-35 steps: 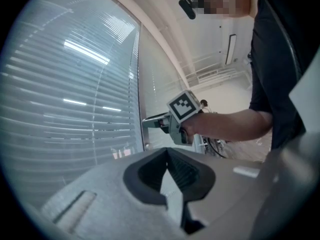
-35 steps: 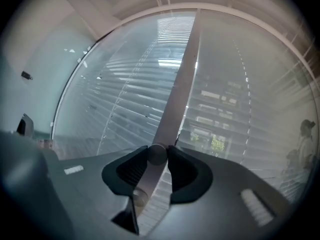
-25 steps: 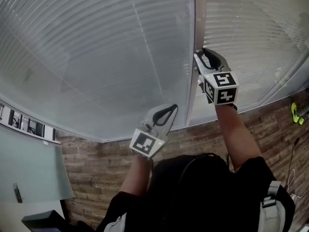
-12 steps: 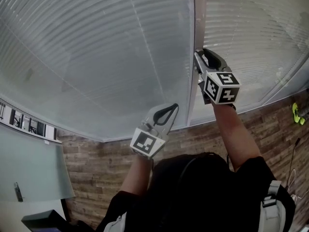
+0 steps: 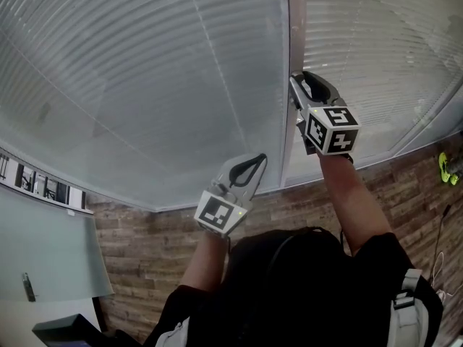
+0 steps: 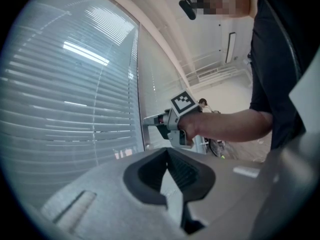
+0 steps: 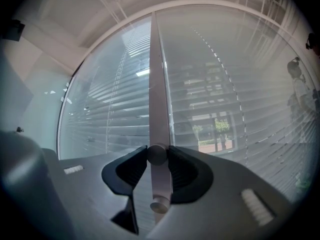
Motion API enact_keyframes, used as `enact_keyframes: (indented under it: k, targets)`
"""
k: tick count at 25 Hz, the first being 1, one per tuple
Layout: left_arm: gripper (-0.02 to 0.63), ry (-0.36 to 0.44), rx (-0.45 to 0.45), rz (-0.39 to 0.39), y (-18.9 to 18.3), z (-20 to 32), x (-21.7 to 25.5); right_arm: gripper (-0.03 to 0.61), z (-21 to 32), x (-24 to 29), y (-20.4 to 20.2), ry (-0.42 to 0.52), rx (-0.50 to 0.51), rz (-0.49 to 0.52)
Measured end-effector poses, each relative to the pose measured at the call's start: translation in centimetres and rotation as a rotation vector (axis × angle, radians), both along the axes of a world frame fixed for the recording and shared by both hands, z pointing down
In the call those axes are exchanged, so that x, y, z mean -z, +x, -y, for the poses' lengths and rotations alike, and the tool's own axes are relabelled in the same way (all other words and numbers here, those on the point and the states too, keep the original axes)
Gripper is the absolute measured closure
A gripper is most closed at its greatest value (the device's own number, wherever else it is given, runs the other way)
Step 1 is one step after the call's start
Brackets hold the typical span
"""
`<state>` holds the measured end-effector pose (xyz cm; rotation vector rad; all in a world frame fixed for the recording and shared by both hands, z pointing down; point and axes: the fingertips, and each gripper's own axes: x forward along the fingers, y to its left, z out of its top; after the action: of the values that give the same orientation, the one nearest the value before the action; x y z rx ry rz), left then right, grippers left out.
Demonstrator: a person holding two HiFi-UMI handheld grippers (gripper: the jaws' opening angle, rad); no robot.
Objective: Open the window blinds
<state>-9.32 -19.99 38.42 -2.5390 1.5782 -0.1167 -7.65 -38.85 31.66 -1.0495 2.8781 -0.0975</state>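
Broadly, the blinds (image 5: pixel 145 85) take up most of the head view from nine o'clock round to three o'clock, with their slats lowered behind glass. So the thing to be opened stands straight ahead of the person, well above the plank floor (image 5: pixel 137 244) at six o'clock. In the right gripper view a tree and buildings show between the slats of the pane at three o'clock, so that side looks at least partly tilted. The pane at nine o'clock gives back mostly reflected ceiling lights.

A grey post (image 5: pixel 289 49) runs from twelve o'clock down the middle and splits the two panes. It matters because the controls sit on it rather than on the slats.

The right gripper (image 5: pixel 296 82), at one o'clock of the head view, points level at the post, and its jaws are clenched from both sides on a small round knob (image 7: pixel 157 154). A grip square across the knob suits rolling the wrist to turn it, which I judge to be the step in hand. A second knob (image 7: pixel 160 204) sits just below, at six o'clock of that view, untouched.

The left gripper (image 5: pixel 260 159) hangs back at six o'clock, well apart from the glass, its jaws closed together on nothing. It seems simply parked, since one claw is enough for a knob this small
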Motion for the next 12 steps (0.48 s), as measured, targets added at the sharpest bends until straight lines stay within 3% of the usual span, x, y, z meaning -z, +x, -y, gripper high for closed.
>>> enact_keyframes:
  k: [12]
  targets:
    - [0.609,-0.003,0.005,-0.005,0.01,0.01,-0.23,0.373,-0.86,-0.64,-0.16,0.019,0.074,-0.028]
